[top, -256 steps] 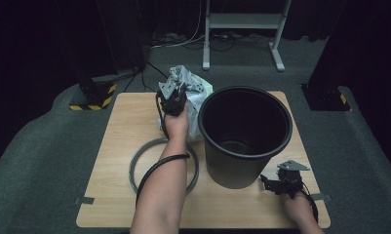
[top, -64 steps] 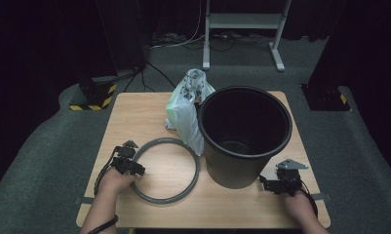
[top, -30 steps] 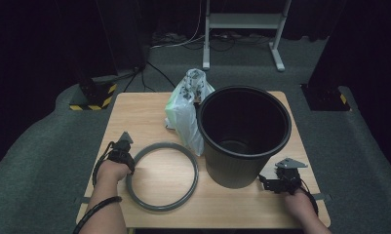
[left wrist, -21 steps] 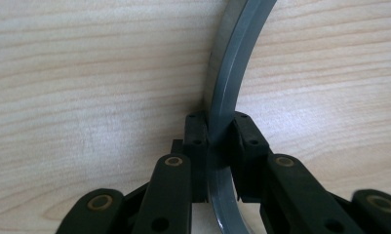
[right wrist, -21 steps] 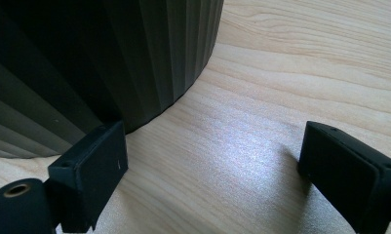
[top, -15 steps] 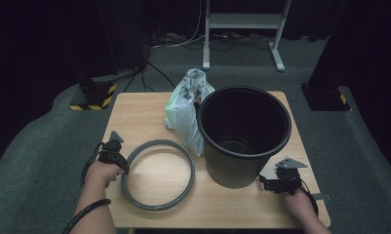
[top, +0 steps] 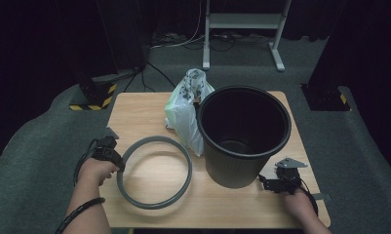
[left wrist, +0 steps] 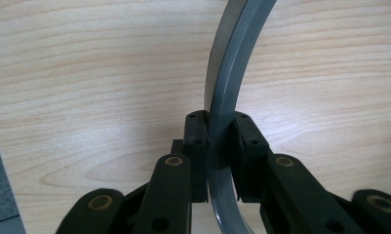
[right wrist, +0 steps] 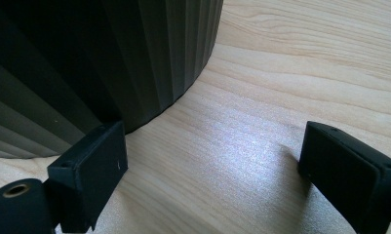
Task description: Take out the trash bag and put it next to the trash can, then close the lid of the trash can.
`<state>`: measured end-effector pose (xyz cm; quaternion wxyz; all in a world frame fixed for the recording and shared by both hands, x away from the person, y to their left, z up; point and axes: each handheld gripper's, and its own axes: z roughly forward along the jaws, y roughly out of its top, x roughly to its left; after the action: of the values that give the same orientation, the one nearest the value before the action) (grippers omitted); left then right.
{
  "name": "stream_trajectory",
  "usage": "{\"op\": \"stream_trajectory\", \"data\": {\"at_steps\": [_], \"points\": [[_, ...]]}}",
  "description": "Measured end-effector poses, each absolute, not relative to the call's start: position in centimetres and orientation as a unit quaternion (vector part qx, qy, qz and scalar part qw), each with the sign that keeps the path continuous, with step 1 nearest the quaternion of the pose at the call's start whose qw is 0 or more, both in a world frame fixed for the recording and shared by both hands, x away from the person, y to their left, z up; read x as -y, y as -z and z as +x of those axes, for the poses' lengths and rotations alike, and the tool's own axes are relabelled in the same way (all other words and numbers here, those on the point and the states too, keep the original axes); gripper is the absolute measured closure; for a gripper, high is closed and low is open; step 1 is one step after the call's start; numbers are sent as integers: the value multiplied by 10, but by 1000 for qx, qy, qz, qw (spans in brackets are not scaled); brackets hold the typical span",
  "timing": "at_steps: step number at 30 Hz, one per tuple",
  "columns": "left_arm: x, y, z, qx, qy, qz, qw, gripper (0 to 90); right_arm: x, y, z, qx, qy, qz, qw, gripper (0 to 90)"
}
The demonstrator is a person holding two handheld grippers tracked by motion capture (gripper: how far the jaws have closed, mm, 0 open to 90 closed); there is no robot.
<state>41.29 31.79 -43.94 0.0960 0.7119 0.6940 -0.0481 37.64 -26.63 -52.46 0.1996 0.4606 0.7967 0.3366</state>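
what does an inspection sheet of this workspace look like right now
surface: wooden table, on grey carpet
job's things: grey ring beside black bin; plastic bag leans on the bin's rim
clutter: nothing seen
grippers: left tool shut on the ring's rim; right tool open, on the table by the bin's base
cables: one loops from the left tool; more lie on the floor behind
surroundings: dark room, white stand at the back
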Motion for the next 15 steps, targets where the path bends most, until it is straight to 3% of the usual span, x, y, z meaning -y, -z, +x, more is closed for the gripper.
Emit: {"op": "stream_trajectory", "data": {"at_steps": [15], "points": [[-311, 402, 415, -681, 36, 725, 94, 786, 267, 525, 377, -798, -336, 458, 201, 100]]}}
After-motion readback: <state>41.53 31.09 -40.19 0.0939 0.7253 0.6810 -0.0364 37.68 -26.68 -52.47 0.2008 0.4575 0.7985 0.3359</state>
